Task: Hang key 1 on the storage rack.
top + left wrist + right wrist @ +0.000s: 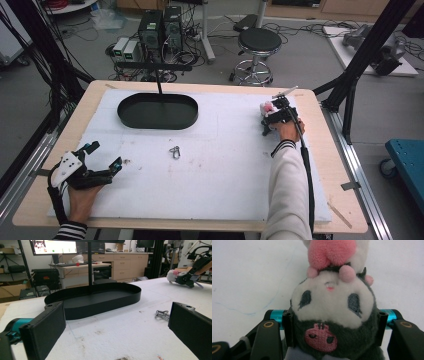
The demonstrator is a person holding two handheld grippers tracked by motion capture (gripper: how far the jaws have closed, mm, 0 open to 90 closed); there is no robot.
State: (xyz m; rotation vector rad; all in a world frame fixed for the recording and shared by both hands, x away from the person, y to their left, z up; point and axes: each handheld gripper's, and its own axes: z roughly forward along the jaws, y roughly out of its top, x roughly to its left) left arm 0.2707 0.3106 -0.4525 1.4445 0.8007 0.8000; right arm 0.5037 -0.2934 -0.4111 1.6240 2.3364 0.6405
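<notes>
Plush toy sits clamped in the right tool near the tabletop's far right edge; next, likely lifting toward the black tray. Left tool gapes apart.

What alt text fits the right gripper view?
The right tool is clamped on a plush toy with a white face, dark grey hood and pink bow, seen upside down, its black jaws pressing both sides of the head. White table cover lies behind.
</notes>
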